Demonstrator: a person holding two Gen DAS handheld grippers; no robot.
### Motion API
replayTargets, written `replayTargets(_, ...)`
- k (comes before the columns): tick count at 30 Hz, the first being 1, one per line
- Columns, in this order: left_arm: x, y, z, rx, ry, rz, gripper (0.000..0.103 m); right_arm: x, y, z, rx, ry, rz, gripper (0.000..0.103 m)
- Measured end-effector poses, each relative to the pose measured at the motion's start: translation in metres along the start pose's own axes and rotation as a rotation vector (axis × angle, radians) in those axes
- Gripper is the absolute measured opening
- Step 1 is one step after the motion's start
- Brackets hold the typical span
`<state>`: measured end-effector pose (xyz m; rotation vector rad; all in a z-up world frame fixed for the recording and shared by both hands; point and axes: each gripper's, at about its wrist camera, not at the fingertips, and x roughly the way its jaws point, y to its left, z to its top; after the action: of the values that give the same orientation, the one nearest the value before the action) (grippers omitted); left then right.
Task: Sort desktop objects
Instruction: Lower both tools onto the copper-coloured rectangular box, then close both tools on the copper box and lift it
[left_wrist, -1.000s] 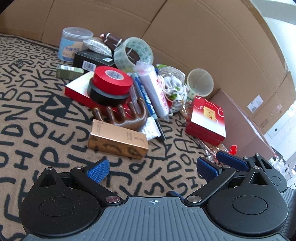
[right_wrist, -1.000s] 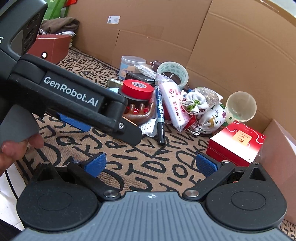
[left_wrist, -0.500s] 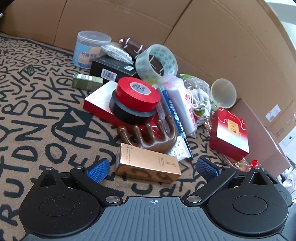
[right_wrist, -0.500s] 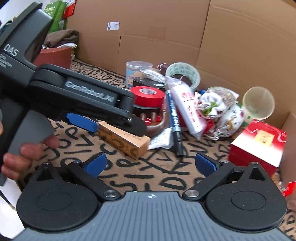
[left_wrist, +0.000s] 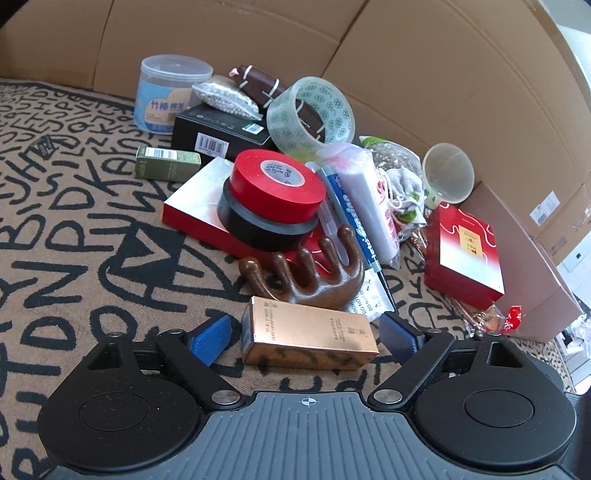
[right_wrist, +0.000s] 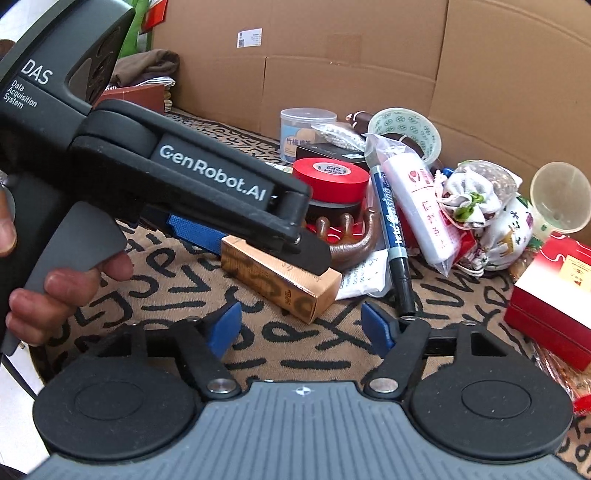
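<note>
left gripper (left_wrist: 308, 332): i see its jaws spread wide, one on each side of the gold box (left_wrist: 308, 338); the pads are close to the box ends but i cannot tell if they touch.
right gripper (right_wrist: 301, 328): spread too, holds nothing, hangs above the patterned cloth (left_wrist: 74, 221) just beside the same box.
gold box place: it lies flat on the cloth, at the near edge of the pile, touching or almost touching the wooden comb (left_wrist: 314, 273).
pile: red tape roll (left_wrist: 275, 188) sits on a black roll, both on a flat red box (left_wrist: 195, 210); behind are a clear tape roll (left_wrist: 310, 114), a black box (left_wrist: 218, 133), a small green box (left_wrist: 168, 164) and a round tub (left_wrist: 171, 94); a marker (right_wrist: 393, 236) and a second red box (left_wrist: 465, 254) are on the right.
step in hand: i judge the left tool is lining up to take the gold box.
next move: i think it needs to close the jaws evenly on the short ends, then lift straight so the comb is not dragged.
writing: "genrobot.ai" and "das data acquisition system" on the left tool body; chinese characters on the tub label; barcodes on the black and green boxes; marker text is not clear for me.
</note>
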<state>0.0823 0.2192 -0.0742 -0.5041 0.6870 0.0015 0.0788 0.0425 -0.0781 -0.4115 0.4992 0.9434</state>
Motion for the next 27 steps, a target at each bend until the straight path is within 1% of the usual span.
replayTargets(3, 0.001, 0.003, 0.001, 0.005, 0.006, -0.006, 0.086, 0.004, -0.001, 0.001, 0.001, -0.001, 0.008, 0.071)
replayTargets(7, 0.003, 0.003, 0.001, 0.026, 0.014, -0.009, 0.082, 0.007, -0.001, 0.003, 0.016, 0.001, 0.027, 0.062)
replayTargets(11, 0.002, 0.001, -0.001, 0.041, 0.011, -0.003, 0.08, 0.009, -0.002, 0.004, 0.025, -0.001, 0.036, 0.059)
replayTargets(13, 0.0, 0.002, -0.002, 0.038, 0.01, -0.002, 0.078, 0.007, -0.003, 0.003, 0.025, 0.001, 0.026, 0.05)
replayTargets(15, -0.001, 0.003, -0.002, 0.03, 0.011, -0.006, 0.076, 0.005, -0.005, 0.003, 0.03, 0.007, 0.029, 0.048)
replayTargets(17, -0.003, 0.002, -0.004, 0.031, 0.013, -0.007, 0.076, 0.004, -0.006, 0.003, 0.036, 0.013, 0.035, 0.047)
replayTargets(22, -0.008, -0.005, -0.011, 0.055, 0.017, -0.007, 0.076, -0.006, -0.007, -0.001, 0.02, 0.03, 0.042, 0.045)
replayTargets(27, -0.012, -0.017, -0.02, 0.106, 0.01, -0.003, 0.077, -0.018, -0.006, -0.008, 0.013, 0.043, 0.041, 0.041)
